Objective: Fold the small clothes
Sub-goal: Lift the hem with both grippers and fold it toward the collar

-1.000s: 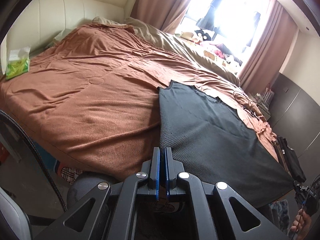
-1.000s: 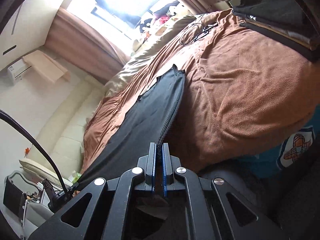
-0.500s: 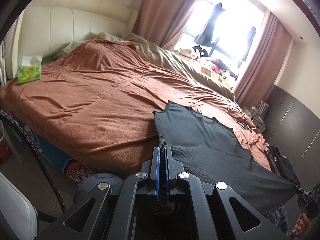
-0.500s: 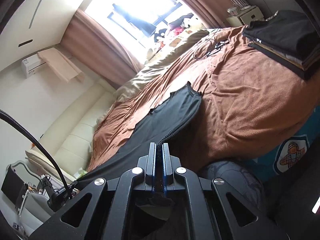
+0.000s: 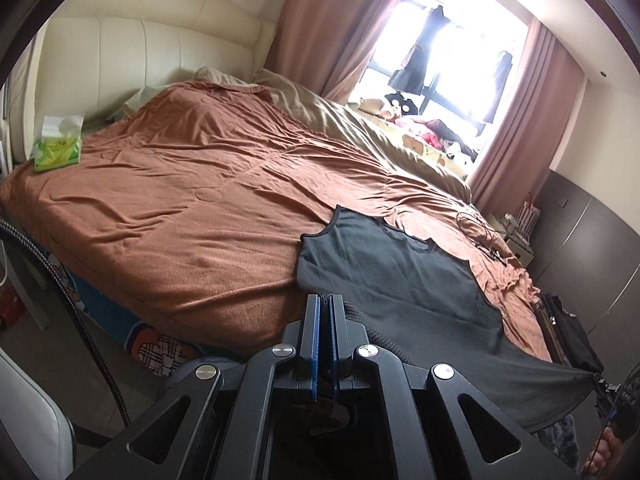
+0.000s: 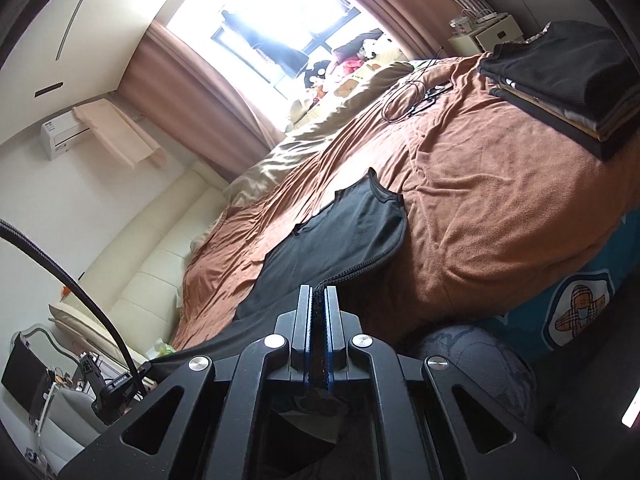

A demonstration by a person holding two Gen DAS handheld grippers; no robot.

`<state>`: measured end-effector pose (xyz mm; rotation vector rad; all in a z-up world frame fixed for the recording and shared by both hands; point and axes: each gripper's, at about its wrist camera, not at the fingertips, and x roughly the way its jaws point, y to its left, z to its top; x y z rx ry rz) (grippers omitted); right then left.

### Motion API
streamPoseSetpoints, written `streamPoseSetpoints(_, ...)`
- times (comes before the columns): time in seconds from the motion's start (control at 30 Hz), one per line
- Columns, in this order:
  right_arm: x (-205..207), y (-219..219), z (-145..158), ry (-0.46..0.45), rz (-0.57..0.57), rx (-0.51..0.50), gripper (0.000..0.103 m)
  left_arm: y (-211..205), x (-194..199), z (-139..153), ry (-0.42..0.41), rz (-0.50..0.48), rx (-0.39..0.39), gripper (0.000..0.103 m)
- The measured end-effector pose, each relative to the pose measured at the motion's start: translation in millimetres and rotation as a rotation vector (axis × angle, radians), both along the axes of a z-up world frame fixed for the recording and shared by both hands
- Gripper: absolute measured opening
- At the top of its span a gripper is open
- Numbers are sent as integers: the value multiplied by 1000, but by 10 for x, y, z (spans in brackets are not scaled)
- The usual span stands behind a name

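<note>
Dark sleeveless top (image 5: 392, 276): hem corners are being clamped by left gripper (image 5: 324, 308) and right gripper (image 6: 319, 300), shoulders lying on the brown blanket (image 5: 192, 216) near the bed's foot edge; folded clothes stack (image 6: 560, 80) lying well apart.

The tank top's (image 5: 400, 280) gripped hem corners (both ends) are hidden.

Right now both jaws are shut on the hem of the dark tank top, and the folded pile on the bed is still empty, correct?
Not quite: the right wrist view shows a stack of folded clothes already on the brown bedspread. Both jaws are shut on the dark tank top hem.
</note>
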<state>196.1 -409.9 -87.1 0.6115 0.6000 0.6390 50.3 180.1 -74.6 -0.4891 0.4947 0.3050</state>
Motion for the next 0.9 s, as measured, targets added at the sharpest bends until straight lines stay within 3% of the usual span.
streamPoseSetpoints(0.3,526,200,-46,56,-14,-22,2,171,546,-154,58,-4,-13,4)
streamPoseSetpoints(0.9,1838,1076,287,139,-26,-181,2,612,1862,-292,184,-38,-26,4)
